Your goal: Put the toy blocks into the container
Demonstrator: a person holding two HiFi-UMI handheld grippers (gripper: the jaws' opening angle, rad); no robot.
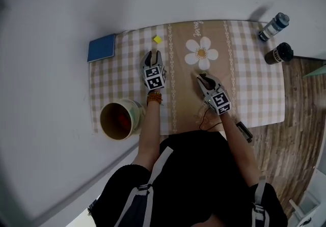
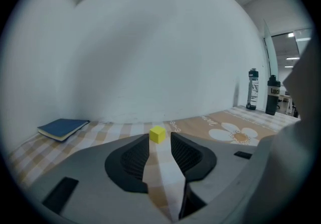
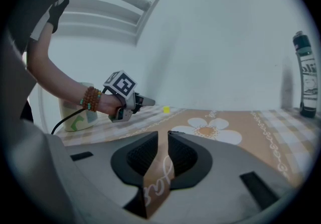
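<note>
Notebook (image 1: pixel 101 48) and container (image 1: pixel 136 111) are occupying the left side of the head view. The blue notebook is lying flat at the upper left corner of the checked tablecloth (image 1: pixel 254 93). The round container is standing upright at the lower left edge, with something red showing inside that cannot be made out.

Right of them, toward the centre, the left gripper (image 1: pixel 153 55) is pointing up the frame. A beaded bracelet (image 1: pixel 154 98) is sitting on the wrist behind it. Its jaws are standing apart with only cloth between the pads. The yellow block (image 1: pixel 157 39) is resting on the cloth just beyond the tips, in line with the gap, and the jaws are not touching it. The block is lying well apart from the container, near the top edge of the cloth.

Right of centre, a white daisy print (image 1: pixel 201 53) is showing on the plain tan band of the cloth. Just below it the right gripper (image 1: pixel 202 77) is hovering low over that band. Its jaws are standing only a narrow slit apart, and nothing but the printed cloth is showing between them.

At the upper right corner of the cloth, two dark bottles are standing near each other, the taller bottle (image 1: pixel 274 26) above the shorter bottle (image 1: pixel 278 53).
</note>
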